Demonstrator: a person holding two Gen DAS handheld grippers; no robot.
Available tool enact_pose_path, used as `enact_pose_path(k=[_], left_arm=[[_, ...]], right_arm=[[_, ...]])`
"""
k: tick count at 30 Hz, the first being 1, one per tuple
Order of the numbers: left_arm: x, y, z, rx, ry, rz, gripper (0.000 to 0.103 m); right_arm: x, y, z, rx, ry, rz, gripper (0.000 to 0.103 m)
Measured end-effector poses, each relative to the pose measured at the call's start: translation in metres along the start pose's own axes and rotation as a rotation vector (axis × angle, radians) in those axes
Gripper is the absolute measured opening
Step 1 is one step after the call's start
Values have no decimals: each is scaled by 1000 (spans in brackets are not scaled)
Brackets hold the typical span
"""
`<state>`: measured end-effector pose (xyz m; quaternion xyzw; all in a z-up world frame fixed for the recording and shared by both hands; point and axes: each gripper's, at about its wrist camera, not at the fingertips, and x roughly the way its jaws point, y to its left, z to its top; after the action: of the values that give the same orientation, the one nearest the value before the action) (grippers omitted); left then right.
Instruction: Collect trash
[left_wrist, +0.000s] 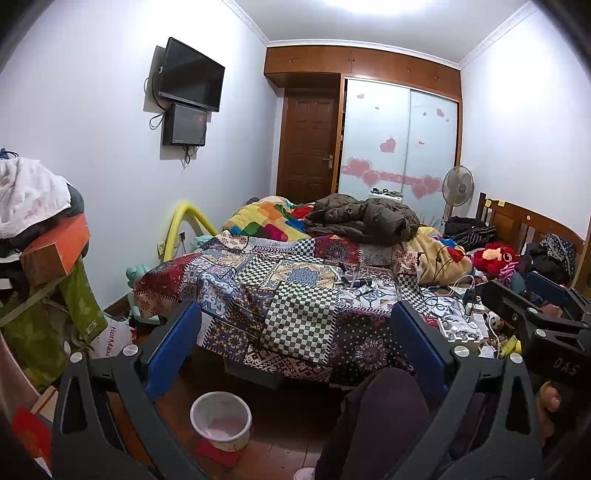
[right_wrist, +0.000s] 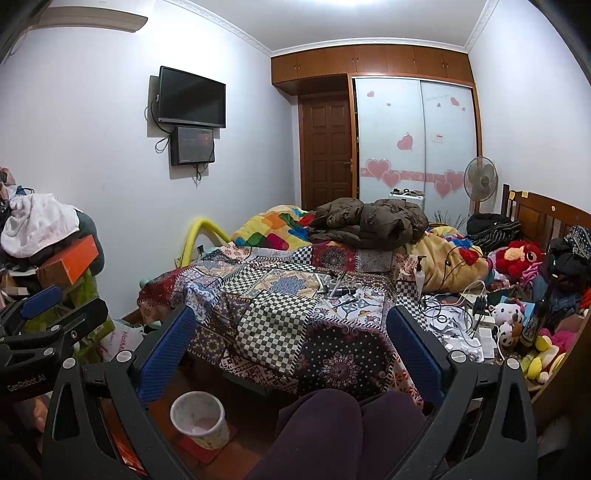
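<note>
A: How are the two tongs held?

B: The left gripper is seen with its blue pads wide apart and nothing between them. The right gripper is likewise spread, nothing clamped. Both are raised in front of the bed, short of its near edge.

A: Where is the trash bin?

B: A white wastebasket is stood on the wooden floor, just off the bed's near edge and below its left corner, on a red mat. Something pale pink is seen at its bottom; what it is cannot be told.

A: And the trash itself?

B: White crumpled papers are scattered along the right side of the bed's near edge, mixed with white cables and chargers. Which pieces are rubbish cannot be told for sure.

A: What else is carried by the bed?

B: A patchwork quilt is spread over it. A brown jacket is heaped near the far edge, and plush toys are piled by the headboard at the right edge.

A: Is the person seen?

B: Knees in dark trousers are seen between the right tongs.
</note>
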<state>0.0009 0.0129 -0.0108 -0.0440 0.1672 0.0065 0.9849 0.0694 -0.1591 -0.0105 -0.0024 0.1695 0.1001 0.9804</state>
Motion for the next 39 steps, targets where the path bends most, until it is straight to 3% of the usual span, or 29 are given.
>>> enact_pose_path(k=[11, 18, 30, 39], left_arm=[[4, -3, 1, 12, 0, -5, 103], [27, -11, 10, 25, 9, -18, 103], [121, -23, 55, -7, 39, -49, 103], [219, -29, 91, -64, 82, -44, 103]], right_arm=[[9, -6, -3, 15, 26, 3, 103], [31, -18, 1, 33, 53, -29, 103], [88, -47, 38, 15, 35, -135, 103], [147, -71, 68, -13, 58, -191, 103]])
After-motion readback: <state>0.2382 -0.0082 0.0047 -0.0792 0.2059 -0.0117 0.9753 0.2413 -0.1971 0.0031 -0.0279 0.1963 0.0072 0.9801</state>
